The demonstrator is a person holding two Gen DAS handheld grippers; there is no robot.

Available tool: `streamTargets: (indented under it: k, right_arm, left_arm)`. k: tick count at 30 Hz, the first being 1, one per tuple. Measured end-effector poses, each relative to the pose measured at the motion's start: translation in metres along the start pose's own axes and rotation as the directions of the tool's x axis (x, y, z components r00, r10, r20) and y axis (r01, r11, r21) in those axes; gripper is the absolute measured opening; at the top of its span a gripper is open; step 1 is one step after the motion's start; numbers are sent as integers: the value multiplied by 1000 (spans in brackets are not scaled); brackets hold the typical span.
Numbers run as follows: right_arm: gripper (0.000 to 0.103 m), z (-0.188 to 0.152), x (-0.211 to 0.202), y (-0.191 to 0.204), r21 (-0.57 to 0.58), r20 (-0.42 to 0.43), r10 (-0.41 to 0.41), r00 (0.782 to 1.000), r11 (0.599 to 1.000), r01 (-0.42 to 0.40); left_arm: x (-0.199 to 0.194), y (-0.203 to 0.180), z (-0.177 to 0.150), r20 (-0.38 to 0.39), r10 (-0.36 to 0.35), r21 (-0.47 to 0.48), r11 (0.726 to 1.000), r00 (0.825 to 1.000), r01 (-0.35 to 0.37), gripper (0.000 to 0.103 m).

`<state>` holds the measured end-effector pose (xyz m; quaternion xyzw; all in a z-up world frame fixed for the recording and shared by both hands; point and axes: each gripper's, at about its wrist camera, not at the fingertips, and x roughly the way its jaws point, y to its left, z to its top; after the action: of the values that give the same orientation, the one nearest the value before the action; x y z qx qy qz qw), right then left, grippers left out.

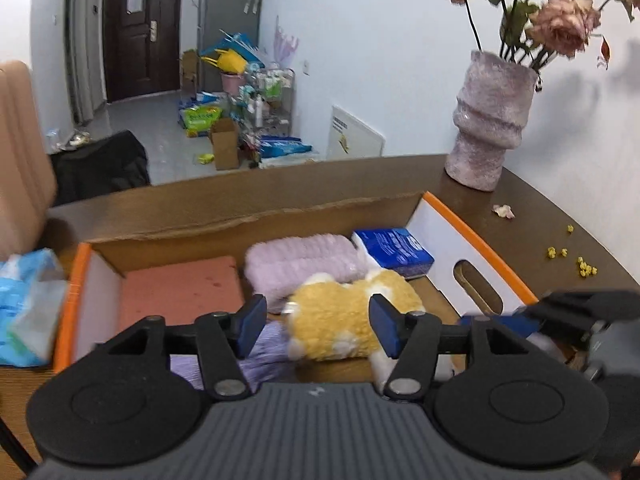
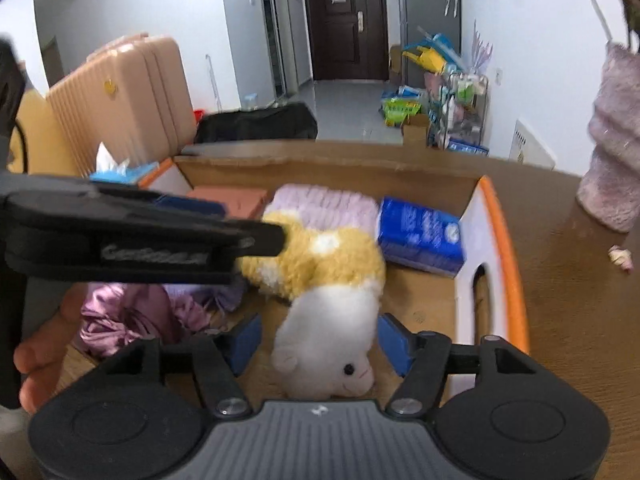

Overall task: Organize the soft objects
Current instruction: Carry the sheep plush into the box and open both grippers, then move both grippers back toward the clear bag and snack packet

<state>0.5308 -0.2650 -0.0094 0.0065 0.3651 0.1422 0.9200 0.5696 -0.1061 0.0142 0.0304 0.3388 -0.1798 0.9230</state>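
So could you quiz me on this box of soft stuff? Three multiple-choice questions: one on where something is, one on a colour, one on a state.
1. Where does the plush toy lie?
A. inside the cardboard box
B. on the table by the vase
C. on the floor

2. What colour is the tissue pack in the box's far corner?
A. red
B. blue
C. green

3. How do the right gripper's jaws stand?
A. shut tight on the toy
B. apart, either side of the toy's head
C. clamped on the box rim

Answers: 1 A, the box walls surround it. 2 B, its wrapper is blue with white print. 3 B, gaps show between each pad and the white head.
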Motion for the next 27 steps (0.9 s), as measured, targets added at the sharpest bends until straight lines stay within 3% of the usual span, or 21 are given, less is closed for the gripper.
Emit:
streamTargets:
  k: [7, 10, 12, 20, 22, 26, 27]
  right_arm:
    - [72, 26, -99, -9, -10, 151, -66, 986, 998, 68]
    - [81, 22, -147, -9, -5, 234, -79, 969, 997, 82]
    - [81, 16, -169, -8, 15, 257, -74, 963, 997, 73]
    - [81, -1, -208, 12, -12, 288, -59, 956, 998, 65]
    - [81, -11, -218, 18, -10, 318, -52, 947, 998, 58]
    - [83, -56, -239, 26, 17, 410, -55, 910, 998, 53]
    - [84, -72, -244, 29, 15, 431, -51, 901, 999, 49]
  left_arm:
    - [-102, 8, 10, 128, 106, -15, 994, 986, -105, 70]
    - [-148, 9, 3, 183, 130, -21, 991, 974, -129, 75]
    - [-171, 7, -3, 196, 147, -35, 989, 969, -143, 75]
    - [-228, -12, -28, 248, 174, -38, 985, 953, -170, 80]
    - [-239, -17, -43, 283, 205, -34, 979, 937, -203, 87]
    - [-264, -37, -106, 386, 330, 10, 932, 862, -361, 91]
    - [-270, -44, -125, 398, 332, 20, 929, 855, -370, 94]
